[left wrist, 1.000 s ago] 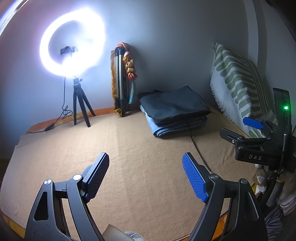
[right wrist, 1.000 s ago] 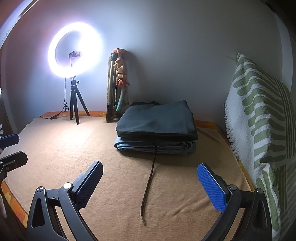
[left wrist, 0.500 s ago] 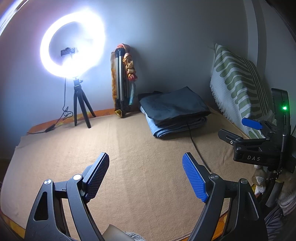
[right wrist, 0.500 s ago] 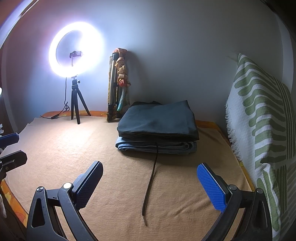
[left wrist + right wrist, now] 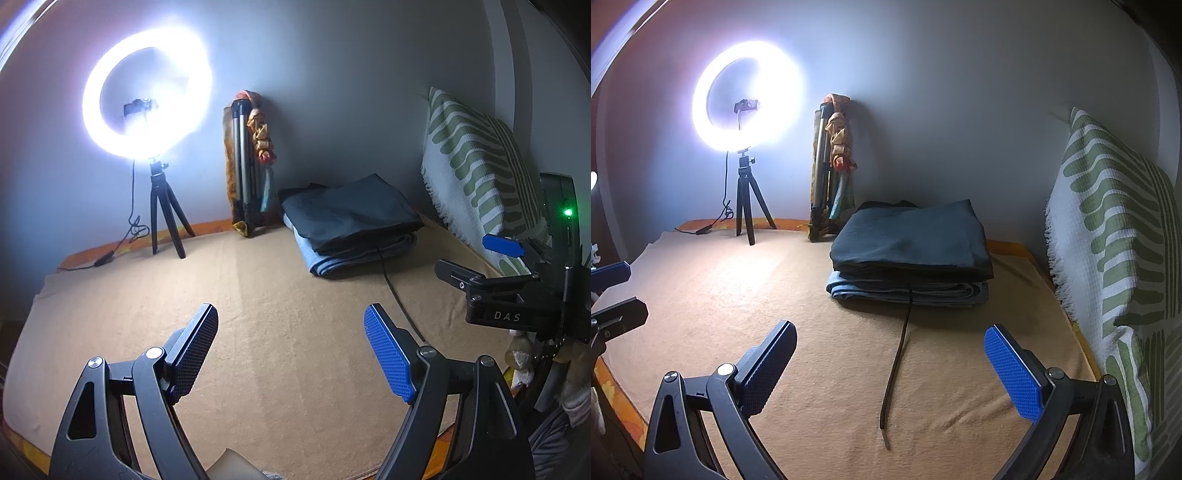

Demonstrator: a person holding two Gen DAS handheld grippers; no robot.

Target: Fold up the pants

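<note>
The left gripper [image 5: 290,350] is being held with its jaws wide open; nothing is being gripped and nothing is being touched by the blue pads [image 5: 388,360]; the tan blanket [image 5: 277,295] is being seen in the gap between them. The right gripper [image 5: 890,363] is also being held with its jaws spread wide; nothing is being held there either; its pads are being kept above the blanket, apart from the cloth.

The pants [image 5: 908,240] are being seen as a dark folded piece lying on top of a folded light blue piece [image 5: 905,290]; the two are being stacked near the back wall, just beside a folded tripod [image 5: 827,173] that is being leaned on the wall. A thin dark strap [image 5: 897,350] is being trailed from the stack toward the right gripper; its loose end is lying on the blanket between that gripper's pads.

No box or basket is being shown. A bright ring light [image 5: 147,96] on a small stand is being seen at the back left; a green and white pillow [image 5: 1115,258] is being propped along the right edge. The blanket's orange edge is being shown at the back and sides; a wide flat stretch of blanket is lying between the grippers and the stack.
</note>
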